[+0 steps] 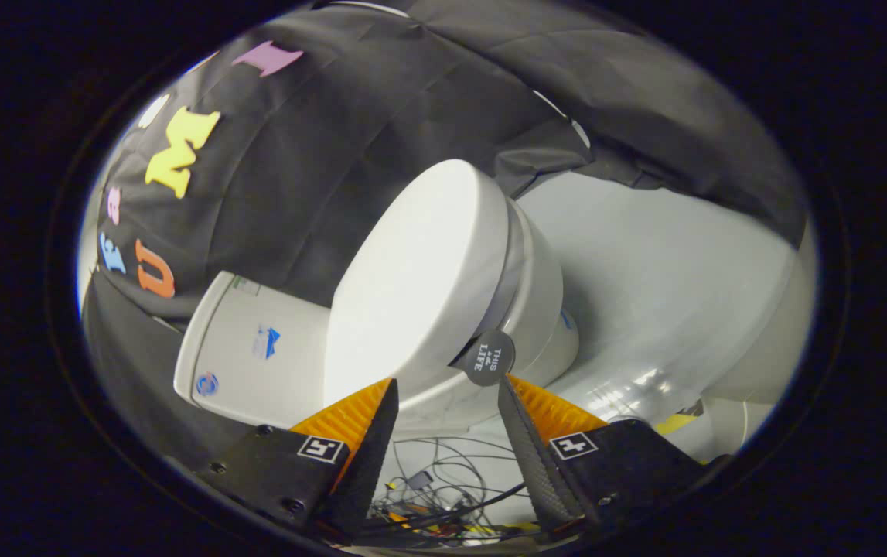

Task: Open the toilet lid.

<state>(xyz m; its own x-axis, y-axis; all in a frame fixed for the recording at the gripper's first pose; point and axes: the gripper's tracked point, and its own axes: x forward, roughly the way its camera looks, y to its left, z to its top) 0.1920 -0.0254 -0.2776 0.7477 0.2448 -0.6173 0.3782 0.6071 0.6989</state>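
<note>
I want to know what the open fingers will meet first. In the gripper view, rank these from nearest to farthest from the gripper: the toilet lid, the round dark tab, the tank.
Measured from the gripper:
1. Round dark tab, at the lid's rim, just ahead of the fingers, toward one fingertip.
2. Toilet lid, closed, rising beyond the fingertips.
3. Tank, behind the lid, off to one side.

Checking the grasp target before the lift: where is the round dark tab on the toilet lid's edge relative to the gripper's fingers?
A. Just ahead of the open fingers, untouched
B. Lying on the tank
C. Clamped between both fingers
A: the round dark tab sits just beyond the open gripper, on the closed toilet lid.
</note>
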